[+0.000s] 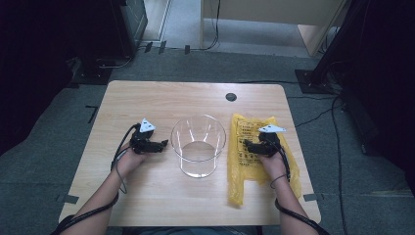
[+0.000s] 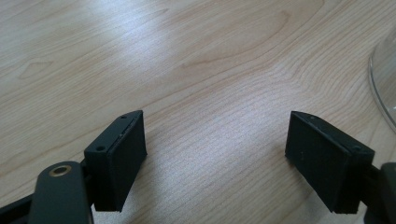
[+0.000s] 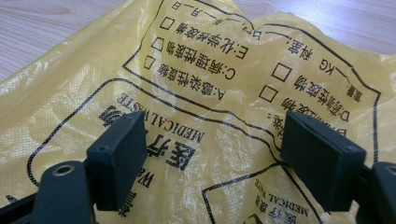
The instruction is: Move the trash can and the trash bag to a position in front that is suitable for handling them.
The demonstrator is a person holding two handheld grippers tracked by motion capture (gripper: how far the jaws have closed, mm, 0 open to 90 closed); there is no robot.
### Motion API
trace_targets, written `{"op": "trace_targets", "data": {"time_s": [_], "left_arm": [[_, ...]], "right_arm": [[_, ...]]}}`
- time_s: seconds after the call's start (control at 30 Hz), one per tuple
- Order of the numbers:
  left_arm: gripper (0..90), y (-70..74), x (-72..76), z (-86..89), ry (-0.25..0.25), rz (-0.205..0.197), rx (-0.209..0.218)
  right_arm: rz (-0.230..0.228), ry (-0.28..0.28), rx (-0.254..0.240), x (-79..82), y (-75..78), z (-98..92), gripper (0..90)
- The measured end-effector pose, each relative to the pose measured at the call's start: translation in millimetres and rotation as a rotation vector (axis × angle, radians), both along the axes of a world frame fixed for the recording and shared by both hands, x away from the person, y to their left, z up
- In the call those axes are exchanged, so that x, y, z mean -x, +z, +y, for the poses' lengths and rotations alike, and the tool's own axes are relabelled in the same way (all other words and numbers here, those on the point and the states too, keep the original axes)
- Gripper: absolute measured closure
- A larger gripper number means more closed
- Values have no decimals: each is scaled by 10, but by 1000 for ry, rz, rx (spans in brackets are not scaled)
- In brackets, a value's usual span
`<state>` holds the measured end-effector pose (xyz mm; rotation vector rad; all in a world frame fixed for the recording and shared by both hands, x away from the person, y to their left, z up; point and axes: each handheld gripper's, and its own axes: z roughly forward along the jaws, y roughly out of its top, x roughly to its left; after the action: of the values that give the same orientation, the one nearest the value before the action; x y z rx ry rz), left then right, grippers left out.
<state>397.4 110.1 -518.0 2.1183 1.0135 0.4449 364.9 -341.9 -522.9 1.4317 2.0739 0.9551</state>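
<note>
The flat yellow plastic medical-waste bag (image 1: pixel 257 156) lies on the light wooden desk (image 1: pixel 147 98), just right of the clear glass bucket (image 1: pixel 198 144); the right tongs (image 3: pixel 224 154) hover wide over it, gripping nothing. Left tongs (image 2: pixel 219 161) wide, empty; best pinch one film layer, I'd judge

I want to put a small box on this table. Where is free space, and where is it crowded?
Free: the far strip of the table behind the clear container, and the near edge between the forearms. Crowded: the middle row, where the left gripper, the container, the yellow bag and the right gripper lie close.
</note>
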Motion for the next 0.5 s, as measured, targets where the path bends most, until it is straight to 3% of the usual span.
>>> {"op": "trace_targets", "data": {"time_s": [0.23,0.4,0.5], "left_arm": [[196,-1,-12,-18,9,1,-1],[194,0,-59,-26,-13,2,0],[194,0,-58,-21,-21,2,-2]], "right_arm": [[-20,10,-6,26,7,13,404],[-26,37,-10,25,12,13,535],[-16,82,-13,29,31,4,678]]}}
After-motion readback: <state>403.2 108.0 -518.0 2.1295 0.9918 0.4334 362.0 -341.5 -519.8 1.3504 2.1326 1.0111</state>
